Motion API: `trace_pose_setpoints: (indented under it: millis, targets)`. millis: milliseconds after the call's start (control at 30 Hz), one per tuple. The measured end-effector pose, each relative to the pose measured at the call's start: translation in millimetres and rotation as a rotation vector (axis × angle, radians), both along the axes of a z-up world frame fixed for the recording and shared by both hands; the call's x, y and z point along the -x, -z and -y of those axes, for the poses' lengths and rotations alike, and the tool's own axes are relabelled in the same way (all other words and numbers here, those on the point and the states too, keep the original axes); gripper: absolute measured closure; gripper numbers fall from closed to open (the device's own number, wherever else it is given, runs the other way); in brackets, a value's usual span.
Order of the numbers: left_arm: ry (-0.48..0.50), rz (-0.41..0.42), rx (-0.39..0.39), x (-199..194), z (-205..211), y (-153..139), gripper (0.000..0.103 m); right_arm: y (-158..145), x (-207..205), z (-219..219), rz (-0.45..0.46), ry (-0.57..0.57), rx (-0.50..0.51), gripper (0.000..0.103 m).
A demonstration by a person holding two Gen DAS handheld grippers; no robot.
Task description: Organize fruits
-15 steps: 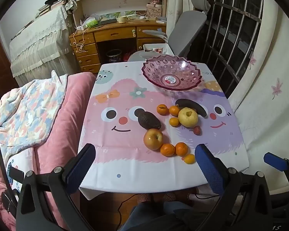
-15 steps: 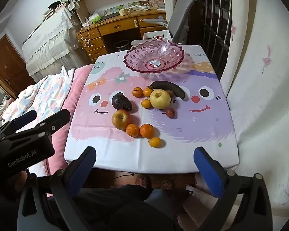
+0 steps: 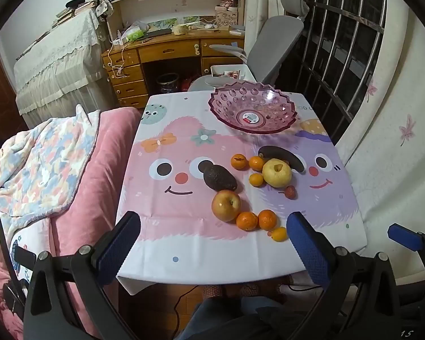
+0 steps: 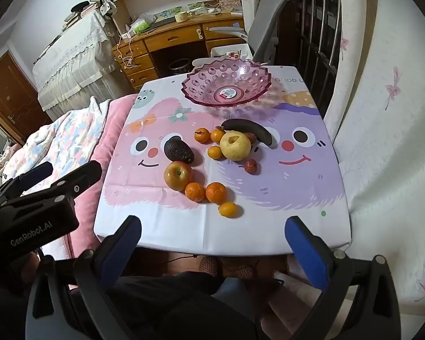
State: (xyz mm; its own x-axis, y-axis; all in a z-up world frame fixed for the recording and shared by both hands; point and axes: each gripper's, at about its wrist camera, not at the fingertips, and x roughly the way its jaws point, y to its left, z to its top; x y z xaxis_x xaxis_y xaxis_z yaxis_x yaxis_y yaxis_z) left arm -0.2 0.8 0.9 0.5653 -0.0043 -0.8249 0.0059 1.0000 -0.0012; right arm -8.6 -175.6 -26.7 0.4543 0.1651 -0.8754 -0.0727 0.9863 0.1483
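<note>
An empty pink plastic bowl (image 3: 252, 109) (image 4: 228, 85) stands at the far end of the table. Loose fruit lies mid-table: a red-yellow apple (image 3: 226, 205) (image 4: 178, 175), a dark avocado (image 3: 220, 178) (image 4: 178, 149), a yellow pear (image 3: 276, 172) (image 4: 235, 145), a blackened banana (image 3: 283, 157) (image 4: 249, 131), several mandarins (image 3: 246, 221) (image 4: 216, 192) and a small red fruit (image 3: 290, 191) (image 4: 251, 166). My left gripper (image 3: 212, 239) is open and empty over the near table edge. My right gripper (image 4: 212, 239) is open and empty, also at the near edge.
The table wears a cartoon-face cloth (image 3: 167, 226). A bed with pink and floral blankets (image 3: 42, 170) adjoins its left side. A grey office chair (image 3: 272, 51) and a wooden desk (image 3: 167, 53) stand behind. A curtain (image 3: 388, 141) hangs at the right.
</note>
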Motion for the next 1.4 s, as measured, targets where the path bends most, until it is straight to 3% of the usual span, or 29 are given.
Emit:
trace_pose_setpoints:
  millis: [933,1400]
  targets:
    - [-0.028,0.007,-0.011,2.9,-17.7,-0.4,0.001,0.2,-1.8,2.2,0.007,-0.002,-0.004,0.001]
    - [-0.029,0.009,-0.014,3.4,-18.0,-1.4,0.001,-13.6,4.5,-1.2,0.073,0.006,0.039,0.001]
